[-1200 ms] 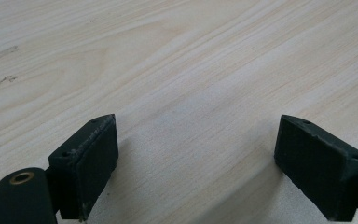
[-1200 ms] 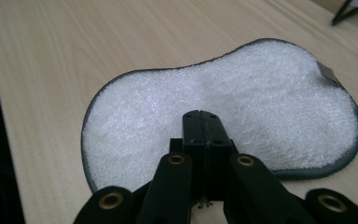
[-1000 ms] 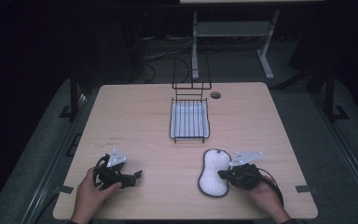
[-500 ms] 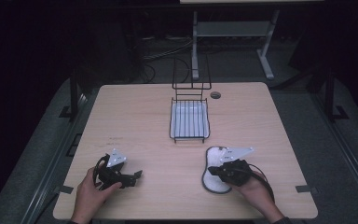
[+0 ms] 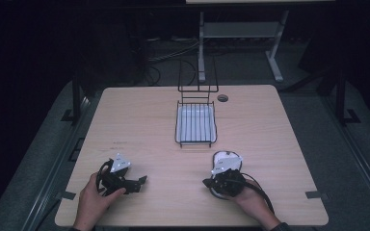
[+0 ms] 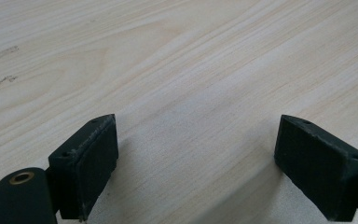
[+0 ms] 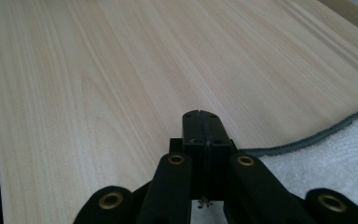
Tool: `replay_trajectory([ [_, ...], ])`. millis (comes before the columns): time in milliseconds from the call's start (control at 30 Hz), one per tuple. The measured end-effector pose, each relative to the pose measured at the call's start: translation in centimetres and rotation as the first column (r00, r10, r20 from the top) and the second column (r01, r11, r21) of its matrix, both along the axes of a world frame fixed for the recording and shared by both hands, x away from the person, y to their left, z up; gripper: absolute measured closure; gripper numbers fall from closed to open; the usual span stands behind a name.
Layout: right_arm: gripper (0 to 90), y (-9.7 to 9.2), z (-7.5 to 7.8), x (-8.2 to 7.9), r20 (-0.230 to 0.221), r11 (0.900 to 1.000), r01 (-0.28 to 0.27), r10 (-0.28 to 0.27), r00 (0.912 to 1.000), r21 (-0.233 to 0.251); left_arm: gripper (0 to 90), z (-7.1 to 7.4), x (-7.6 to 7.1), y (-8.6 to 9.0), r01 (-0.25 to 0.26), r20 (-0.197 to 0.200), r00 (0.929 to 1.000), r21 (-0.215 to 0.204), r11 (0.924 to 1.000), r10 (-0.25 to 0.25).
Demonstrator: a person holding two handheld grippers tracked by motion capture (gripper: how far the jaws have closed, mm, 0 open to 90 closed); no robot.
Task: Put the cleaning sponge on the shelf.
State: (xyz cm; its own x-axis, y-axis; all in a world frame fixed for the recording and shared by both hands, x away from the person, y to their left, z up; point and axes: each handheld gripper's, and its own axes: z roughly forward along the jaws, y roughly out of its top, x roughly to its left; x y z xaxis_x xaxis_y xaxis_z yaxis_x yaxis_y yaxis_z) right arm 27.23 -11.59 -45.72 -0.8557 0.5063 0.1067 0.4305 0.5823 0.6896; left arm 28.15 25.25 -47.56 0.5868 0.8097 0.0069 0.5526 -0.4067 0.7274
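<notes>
A white terry cloth (image 5: pixel 227 159) with a grey edge lies on the wooden table (image 5: pixel 139 125), near the front and right of centre. My right gripper (image 5: pixel 206 183) rests over the cloth's near end and points left, jaws shut. In the right gripper view the shut jaws (image 7: pixel 204 126) sit just left of the cloth's grey edge (image 7: pixel 307 137), with bare wood ahead. My left gripper (image 5: pixel 140 182) lies at the front left, held by a hand. Its jaws (image 6: pixel 196 163) stand wide open over bare wood with nothing between them.
A black wire rack (image 5: pixel 196 122) holding a white ribbed tray stands at the table's middle back, with a tall wire back behind it. A round cable hole (image 5: pixel 222 98) sits near the far edge. Beyond the table are dark floor and a white desk frame (image 5: pixel 274 62).
My right gripper has swung left from the cloth's right side to over its near end, and now points left. The left gripper has stayed put.
</notes>
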Motion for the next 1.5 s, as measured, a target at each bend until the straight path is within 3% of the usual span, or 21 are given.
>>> replay_trajectory([
  [467, 89.6, -1.7, 0.1, -0.7, -0.012, 0.9997, 0.017, -0.017, 0.9998, -0.016, 12.7, 0.0, 0.0, 0.0, 0.001, 0.0, 1.0, 0.002, 1.0, -0.001],
  [867, 89.7, -3.9, 0.1, -1.4, -0.015, 0.9974, 0.068, -0.068, 0.9976, -0.024, 12.8, 0.0, 0.0, 0.0, 0.0, 0.0, 1.0, 0.001, 1.0, 0.0],
  [1500, 89.6, -8.7, 0.0, -1.5, -0.037, 0.9842, 0.17, -0.172, 0.9844, -0.047, 12.7, 0.0, 0.0, 0.0, 0.0, 0.0, 1.0, 0.001, 1.0, 0.0],
])
